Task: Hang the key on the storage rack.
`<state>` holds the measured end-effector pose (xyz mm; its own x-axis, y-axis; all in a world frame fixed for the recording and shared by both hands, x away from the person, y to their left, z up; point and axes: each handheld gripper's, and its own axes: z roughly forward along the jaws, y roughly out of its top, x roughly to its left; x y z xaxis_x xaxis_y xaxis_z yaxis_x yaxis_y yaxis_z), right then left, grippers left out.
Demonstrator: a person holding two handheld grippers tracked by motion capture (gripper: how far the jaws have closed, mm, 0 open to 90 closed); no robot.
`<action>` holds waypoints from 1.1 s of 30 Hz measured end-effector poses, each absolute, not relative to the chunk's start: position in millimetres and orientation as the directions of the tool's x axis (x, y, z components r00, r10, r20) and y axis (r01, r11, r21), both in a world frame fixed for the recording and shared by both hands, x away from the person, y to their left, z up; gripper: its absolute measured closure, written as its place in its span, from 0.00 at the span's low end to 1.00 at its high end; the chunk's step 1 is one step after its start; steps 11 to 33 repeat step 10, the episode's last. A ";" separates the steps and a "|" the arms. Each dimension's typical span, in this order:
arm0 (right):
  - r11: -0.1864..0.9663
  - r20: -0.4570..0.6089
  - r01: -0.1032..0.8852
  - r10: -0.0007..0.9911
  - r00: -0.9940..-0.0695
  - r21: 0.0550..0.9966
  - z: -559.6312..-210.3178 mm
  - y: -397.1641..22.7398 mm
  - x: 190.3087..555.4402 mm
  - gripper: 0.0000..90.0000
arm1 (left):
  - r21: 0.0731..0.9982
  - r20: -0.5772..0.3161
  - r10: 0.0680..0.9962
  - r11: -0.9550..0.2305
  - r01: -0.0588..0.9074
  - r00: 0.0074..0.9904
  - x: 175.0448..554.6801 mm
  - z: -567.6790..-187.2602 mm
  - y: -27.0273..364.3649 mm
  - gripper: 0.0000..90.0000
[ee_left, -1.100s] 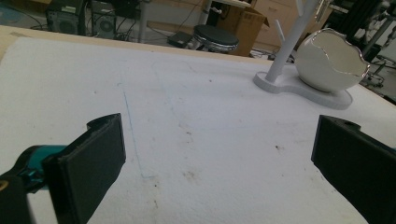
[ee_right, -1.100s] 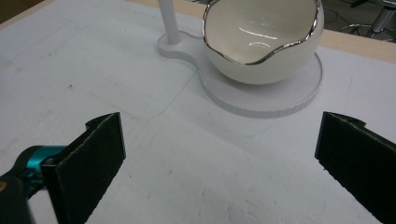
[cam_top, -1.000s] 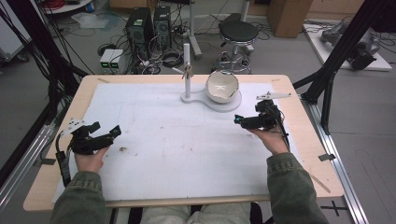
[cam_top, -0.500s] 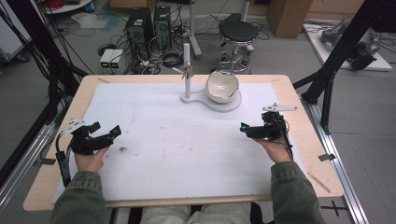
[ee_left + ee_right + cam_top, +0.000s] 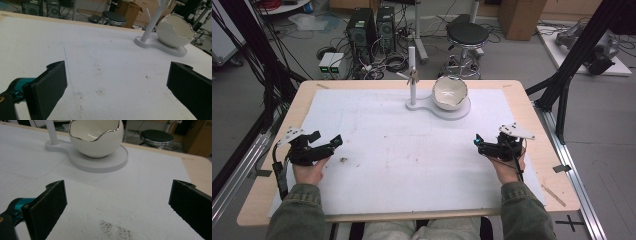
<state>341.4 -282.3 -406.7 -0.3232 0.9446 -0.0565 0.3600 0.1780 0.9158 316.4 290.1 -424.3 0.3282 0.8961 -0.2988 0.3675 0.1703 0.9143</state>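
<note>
Across the middle of the high view spreads a wooden table (image 5: 532, 100) covered by a white sheet (image 5: 412, 150) that is scuffed and marked with small dark smudges, one just right of the left gripper. Beyond the table, in the upper part of the frame, the grey floor holds computer towers (image 5: 372, 27), tangled cables, a round black stool (image 5: 467, 35) and a cardboard box at the upper right; black frame struts run down both sides. At the upper centre of the sheet stands a white stand (image 5: 439, 106) with a thin upright post at its left end, and on its round plate sits a white eggshell-shaped bowl (image 5: 450, 93) with a jagged silver rim. The left gripper (image 5: 326, 143) rests low at the left of the frame, held in a hand, its jaws wide apart and holding nothing; in the left gripper view the bowl (image 5: 175, 31) lies far off at the upper right, well apart from the jaws. The right gripper (image 5: 478, 143) sits low at the right, likewise spread wide and empty; in the right gripper view the bowl (image 5: 96, 140) appears at the upper centre, ahead of the jaws and apart from them, with a dark smudge on the sheet between the jaws.
</note>
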 end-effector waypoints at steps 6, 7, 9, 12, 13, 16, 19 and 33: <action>0.184 -0.074 0.329 0.945 -0.318 0.926 -406.6 -283.4 337.4 0.01 | 0.913 -0.307 0.892 0.179 0.367 0.330 316.8 -424.5 290.1 0.04; 0.184 -0.075 0.330 0.945 -0.318 0.926 -406.8 -283.4 337.6 0.01 | 0.913 -0.308 0.892 0.179 0.366 0.331 316.9 -424.5 290.0 0.04; 0.187 -0.077 0.330 0.944 -0.321 0.925 -406.7 -283.3 337.4 0.01 | 0.913 -0.310 0.892 0.183 0.366 0.328 317.1 -424.6 289.9 0.04; 0.184 -0.074 0.329 0.944 -0.321 0.926 -406.4 -283.4 337.0 0.01 | 0.912 -0.310 0.892 0.181 0.367 0.329 317.2 -424.7 290.1 0.04; 0.184 -0.074 0.329 0.944 -0.321 0.926 -406.4 -283.4 337.0 0.01 | 0.912 -0.310 0.892 0.181 0.367 0.329 317.2 -424.7 290.1 0.04; 0.184 -0.074 0.329 0.944 -0.321 0.926 -406.4 -283.4 337.0 0.01 | 0.912 -0.310 0.892 0.181 0.367 0.329 317.2 -424.7 290.1 0.04; 0.184 -0.074 0.329 0.944 -0.321 0.926 -406.4 -283.4 337.0 0.01 | 0.912 -0.310 0.892 0.181 0.367 0.329 317.2 -424.7 290.1 0.04; 0.184 -0.074 0.329 0.944 -0.321 0.926 -406.4 -283.4 337.0 0.01 | 0.912 -0.310 0.892 0.181 0.367 0.329 317.2 -424.7 290.1 0.04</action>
